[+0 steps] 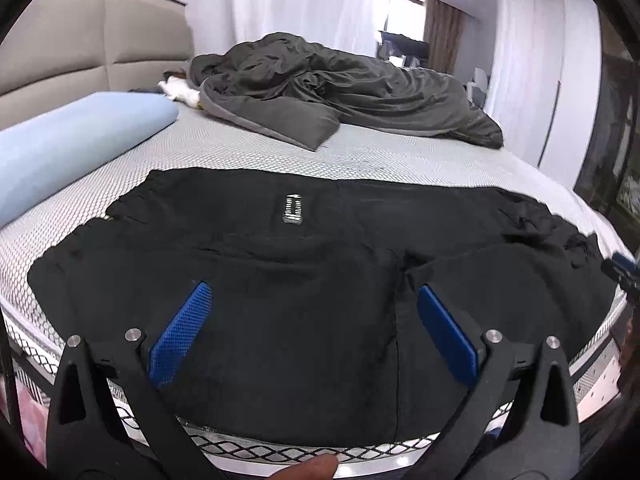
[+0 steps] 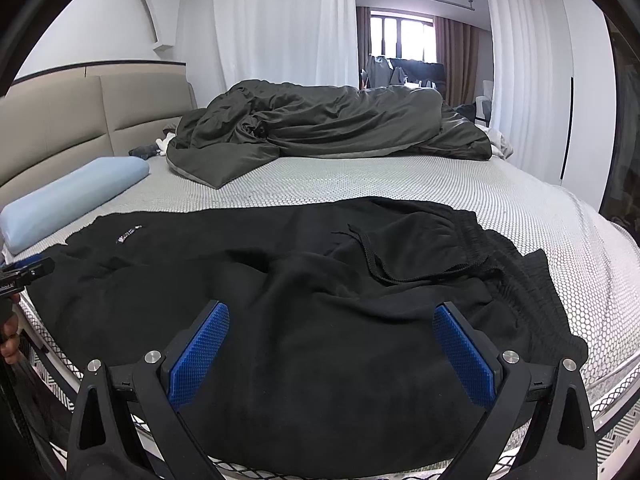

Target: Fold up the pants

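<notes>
Black pants [image 1: 296,276] lie spread sideways along the near edge of the mattress, a small white label [image 1: 292,208] on the upper leg. In the right wrist view the same pants [image 2: 304,320] show their elastic waistband [image 2: 480,240] and drawstring [image 2: 372,256] at the right. My left gripper [image 1: 314,300] hovers open over the leg part, blue pads wide apart, nothing between them. My right gripper [image 2: 332,320] hovers open over the seat area near the waistband, also holding nothing. Each gripper's tip shows at the edge of the other's view.
A crumpled dark grey duvet [image 2: 320,124] lies across the far side of the mattress [image 2: 360,176]. A light blue pillow [image 1: 68,144] rests at the left by the beige headboard [image 1: 80,40]. White curtains and a window stand behind. A fingertip [image 1: 312,470] shows at the bottom.
</notes>
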{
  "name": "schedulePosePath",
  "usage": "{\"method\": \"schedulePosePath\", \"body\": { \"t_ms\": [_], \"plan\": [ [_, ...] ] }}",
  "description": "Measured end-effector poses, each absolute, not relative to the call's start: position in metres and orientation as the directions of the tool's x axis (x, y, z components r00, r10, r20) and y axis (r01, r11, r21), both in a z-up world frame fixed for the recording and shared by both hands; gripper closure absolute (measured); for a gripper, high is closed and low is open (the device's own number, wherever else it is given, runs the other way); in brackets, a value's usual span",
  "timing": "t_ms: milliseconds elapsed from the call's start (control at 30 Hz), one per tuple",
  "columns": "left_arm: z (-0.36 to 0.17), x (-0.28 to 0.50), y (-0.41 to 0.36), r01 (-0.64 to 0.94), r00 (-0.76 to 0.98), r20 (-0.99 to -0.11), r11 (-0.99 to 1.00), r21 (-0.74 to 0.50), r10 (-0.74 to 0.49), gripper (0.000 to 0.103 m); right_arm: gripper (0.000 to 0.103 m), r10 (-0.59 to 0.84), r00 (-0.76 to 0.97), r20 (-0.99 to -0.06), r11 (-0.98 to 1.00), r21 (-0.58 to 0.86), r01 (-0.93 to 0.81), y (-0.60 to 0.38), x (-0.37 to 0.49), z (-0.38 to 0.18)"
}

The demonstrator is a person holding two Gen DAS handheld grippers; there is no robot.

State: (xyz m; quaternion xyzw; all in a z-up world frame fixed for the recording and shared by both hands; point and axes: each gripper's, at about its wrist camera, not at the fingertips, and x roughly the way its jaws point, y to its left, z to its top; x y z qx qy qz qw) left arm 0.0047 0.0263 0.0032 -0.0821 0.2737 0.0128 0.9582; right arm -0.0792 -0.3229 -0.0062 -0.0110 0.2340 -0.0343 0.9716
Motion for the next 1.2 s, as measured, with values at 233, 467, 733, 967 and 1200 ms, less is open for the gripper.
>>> {"method": "schedulePosePath", "body": {
  "t_ms": [233,467,733,967,1200],
  "plan": [
    [0.0,0.005,0.061,-0.165,0.835,-0.55,0.962,-0.216,0.02,0.001,0.0,-0.103,0.889,-0.446,0.994,-0.024,0.103,-0.33,-0.077,-0.003],
    [0.011,-0.024,0.137,-0.387,0.819,-0.545,0.875,-0.291,0.182,0.001,0.0,-0.029,0.9,-0.435,0.985,0.139,0.099,-0.351,-0.076,0.001],
    [-0.013,-0.057,0.223,-0.469,0.753,-0.654,0.757,-0.455,0.073,0.011,0.0,-0.096,0.87,-0.483,0.993,0.017,0.119,-0.34,-0.072,-0.005],
    [-0.034,-0.034,0.241,-0.44,0.731,-0.681,0.734,-0.517,-0.042,0.024,0.0,-0.108,0.872,-0.477,0.99,0.024,0.136,-0.346,-0.074,-0.006],
    [-0.043,-0.01,0.236,-0.435,0.67,-0.742,0.791,-0.43,-0.035,0.024,0.0,-0.137,0.863,-0.486,0.983,0.038,0.177,-0.354,-0.075,-0.005]
  ]
}}
